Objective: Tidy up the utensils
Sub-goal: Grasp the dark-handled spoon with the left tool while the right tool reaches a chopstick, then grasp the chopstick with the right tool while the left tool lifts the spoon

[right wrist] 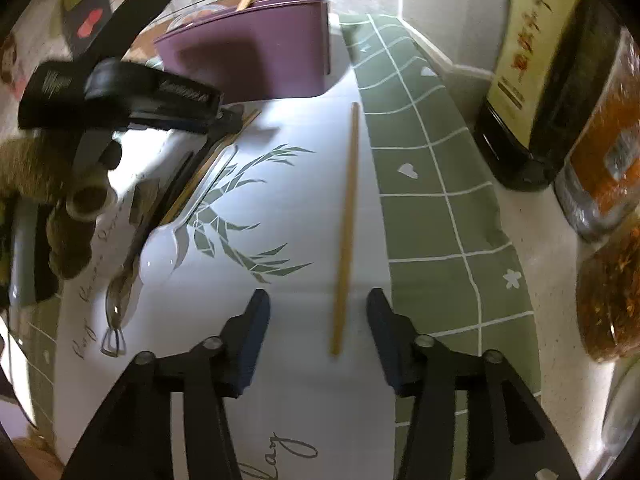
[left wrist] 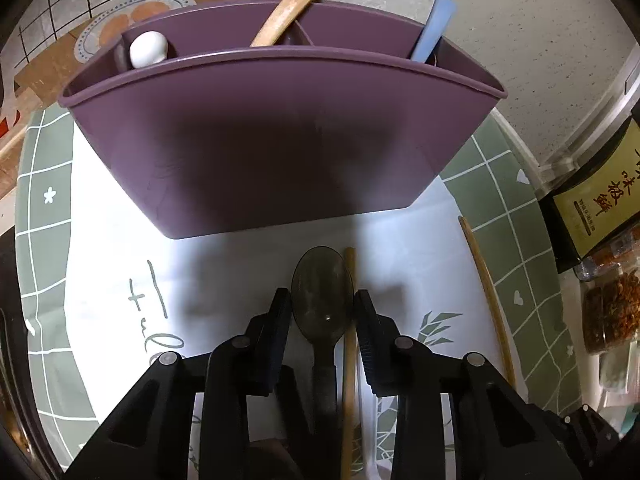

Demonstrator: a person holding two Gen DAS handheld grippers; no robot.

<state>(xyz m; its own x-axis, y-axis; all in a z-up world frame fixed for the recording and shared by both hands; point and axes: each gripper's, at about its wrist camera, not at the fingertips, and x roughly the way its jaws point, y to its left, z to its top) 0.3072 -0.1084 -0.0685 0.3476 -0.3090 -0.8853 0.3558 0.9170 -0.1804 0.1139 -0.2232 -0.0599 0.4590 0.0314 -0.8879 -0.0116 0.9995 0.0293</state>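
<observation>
Partly done: purple plastic holder (left wrist: 280, 140) already stands a wooden spatula (left wrist: 290, 10), blue handle (left wrist: 434, 28) and white knob (left wrist: 148, 49). Left tool (left wrist: 322, 316) half-closed around smoky translucent spoon (left wrist: 322, 296), pads apparently not pressing. Right tool (right wrist: 318, 308) open, empty, straddling a slim bamboo chopstick (right wrist: 346, 232) on the surface.

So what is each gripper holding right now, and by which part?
Nothing yet. The left gripper straddles the dark spoon at its bowl; the right gripper is open around a loose chopstick.
</observation>
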